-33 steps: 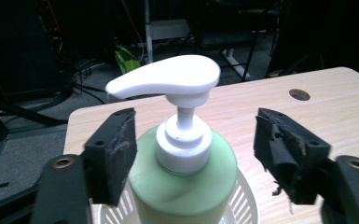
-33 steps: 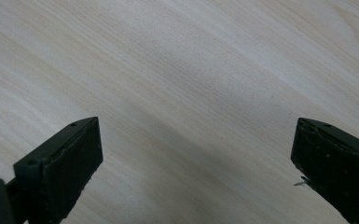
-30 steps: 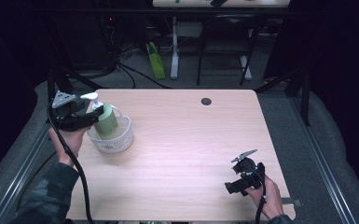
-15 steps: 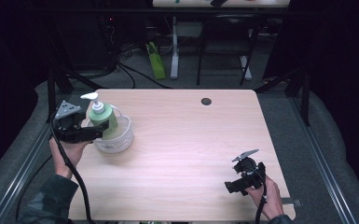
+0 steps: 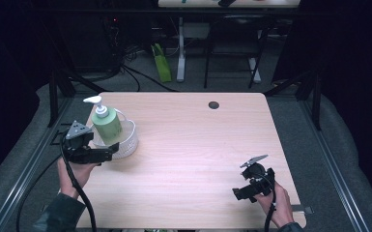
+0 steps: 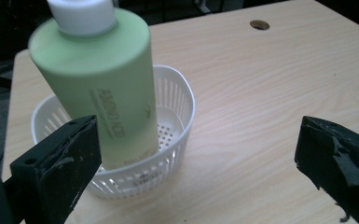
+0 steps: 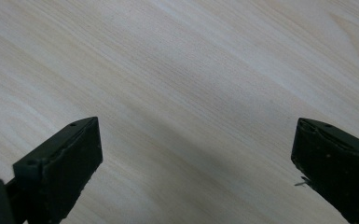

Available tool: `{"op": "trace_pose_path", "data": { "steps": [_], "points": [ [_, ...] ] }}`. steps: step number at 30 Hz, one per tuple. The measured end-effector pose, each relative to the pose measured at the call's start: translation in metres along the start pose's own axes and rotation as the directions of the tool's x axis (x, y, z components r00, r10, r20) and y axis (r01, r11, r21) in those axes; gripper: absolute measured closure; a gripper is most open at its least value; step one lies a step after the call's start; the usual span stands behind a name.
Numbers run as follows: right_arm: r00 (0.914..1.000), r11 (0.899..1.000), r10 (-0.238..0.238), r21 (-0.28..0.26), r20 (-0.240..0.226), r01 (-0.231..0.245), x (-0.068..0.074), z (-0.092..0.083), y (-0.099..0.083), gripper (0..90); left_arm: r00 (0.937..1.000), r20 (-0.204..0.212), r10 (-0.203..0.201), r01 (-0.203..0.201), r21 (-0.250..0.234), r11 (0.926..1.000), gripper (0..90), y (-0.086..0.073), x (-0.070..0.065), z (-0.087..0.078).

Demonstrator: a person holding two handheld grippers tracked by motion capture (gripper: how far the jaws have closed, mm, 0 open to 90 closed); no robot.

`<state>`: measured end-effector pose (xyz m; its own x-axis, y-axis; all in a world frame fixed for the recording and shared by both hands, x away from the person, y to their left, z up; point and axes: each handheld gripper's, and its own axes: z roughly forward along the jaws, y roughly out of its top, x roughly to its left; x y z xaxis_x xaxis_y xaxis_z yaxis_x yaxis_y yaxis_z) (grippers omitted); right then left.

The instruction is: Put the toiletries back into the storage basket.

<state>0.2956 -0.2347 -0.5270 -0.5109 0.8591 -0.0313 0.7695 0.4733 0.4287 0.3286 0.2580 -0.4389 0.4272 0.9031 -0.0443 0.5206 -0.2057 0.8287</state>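
Observation:
A pale green pump bottle with a white head stands tilted inside a small white slotted basket on the left of the wooden table. My left gripper hovers just in front of the basket at the near left. Its jaws have just been opening and stand wide, with nothing pressed between them. The left gripper view shows the bottle and basket close ahead of the left gripper. My right gripper rests open at the near right, over bare wood in its own view.
A dark round hole sits near the table's far edge. Beyond the table are desk legs, cables and a green object on the floor. A black rail runs along the table's left side.
My left gripper has drawn back from the bottle's upper part, lower and toward the near edge, with its jaws spread wider. The bottle stays in the basket. The right gripper has not moved.

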Motion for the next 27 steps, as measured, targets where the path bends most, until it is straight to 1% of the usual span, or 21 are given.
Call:
{"op": "trace_pose_path", "data": {
  "steps": [3, 5, 7, 11, 12, 14, 15, 16, 17, 18, 19, 20, 22, 23, 26, 27],
  "points": [
    [1.0, 1.0, -0.002, 0.001, 0.001, 0.002, 0.0, 0.0, 0.0, 1.4, 0.9998, 0.017, 0.0, 0.0, 0.028, 0.9996, 0.1, -0.01, -0.005, 0.005],
    [1.0, 1.0, 0.0, 0.002, 0.001, 0.0, 0.0, 0.0, 0.0, 1.4, 0.9997, 0.026, -0.005, 0.004, 0.042, 0.9991, 0.1, -0.015, -0.007, 0.008],
    [1.0, 1.0, -0.003, 0.001, 0.003, 0.003, 0.0, 0.0, 0.0, 1.5, 0.9995, 0.032, -0.002, 0.001, 0.055, 0.9985, 0.1, -0.019, -0.009, 0.01],
    [1.0, 1.0, -0.004, 0.002, 0.004, 0.004, 0.0, 0.0, 0.0, 1.4, 0.9988, 0.05, -0.001, -0.004, 0.089, 0.996, 0.0, -0.029, -0.013, 0.017],
    [1.0, 1.0, -0.005, 0.003, 0.005, 0.005, 0.0, 0.0, 0.0, 1.4, 0.9985, 0.055, -0.005, 0.0, 0.097, 0.9953, 0.0, -0.032, -0.014, 0.019],
    [1.0, 1.0, -0.003, 0.003, 0.003, 0.003, 0.0, 0.0, 0.0, 1.4, 0.9978, 0.066, 0.008, -0.016, 0.121, 0.9925, 0.0, -0.037, -0.015, 0.024],
    [1.0, 1.0, -0.003, 0.003, 0.004, 0.003, 0.0, 0.0, 0.0, 1.5, 0.9974, 0.071, 0.014, -0.023, 0.129, 0.9914, 0.0, -0.039, -0.014, 0.026],
    [1.0, 1.0, -0.004, 0.003, 0.004, 0.004, 0.0, 0.0, 0.0, 1.4, 0.9959, 0.089, 0.019, -0.031, 0.139, 0.9898, 0.0, -0.041, -0.013, 0.028],
    [1.0, 1.0, -0.005, 0.004, 0.005, 0.005, 0.0, 0.0, 0.0, 1.4, 0.995, 0.096, 0.028, -0.043, 0.159, 0.9863, 0.0, -0.044, -0.012, 0.032],
    [1.0, 1.0, -0.001, 0.004, 0.0, 0.001, 0.0, 0.0, -0.001, 1.5, 0.9955, 0.089, 0.035, -0.05, 0.172, 0.9838, 0.0, -0.046, -0.011, 0.034],
    [1.0, 1.0, -0.001, 0.005, 0.001, 0.001, 0.001, -0.001, -0.001, 1.5, 0.9956, 0.089, 0.031, -0.046, 0.177, 0.9831, 0.0, -0.048, -0.01, 0.036],
    [1.0, 1.0, -0.002, 0.004, 0.0, 0.002, 0.001, -0.001, -0.001, 1.4, 0.9947, 0.102, 0.016, -0.036, 0.194, 0.9804, 0.0, -0.05, -0.007, 0.038],
    [1.0, 1.0, -0.003, 0.004, 0.002, 0.003, 0.001, 0.0, 0.0, 1.4, 0.9944, 0.105, 0.002, -0.023, 0.201, 0.9794, 0.0, -0.052, -0.004, 0.04],
    [1.0, 1.0, -0.003, 0.005, 0.001, 0.003, 0.001, 0.0, 0.0, 1.5, 0.9944, 0.106, 0.001, -0.022, 0.197, 0.9801, 0.0, -0.052, -0.003, 0.041],
    [1.0, 1.0, -0.003, 0.007, -0.001, 0.003, 0.001, 0.001, 0.0, 1.5, 0.9946, 0.104, -0.008, -0.014, 0.207, 0.9783, 0.0, -0.053, -0.001, 0.044],
    [1.0, 1.0, -0.006, 0.009, 0.002, 0.006, 0.0, 0.001, 0.0, 1.4, 0.9945, 0.105, -0.001, -0.021, 0.209, 0.9777, 0.0, -0.053, -0.001, 0.044]
  ]
}}
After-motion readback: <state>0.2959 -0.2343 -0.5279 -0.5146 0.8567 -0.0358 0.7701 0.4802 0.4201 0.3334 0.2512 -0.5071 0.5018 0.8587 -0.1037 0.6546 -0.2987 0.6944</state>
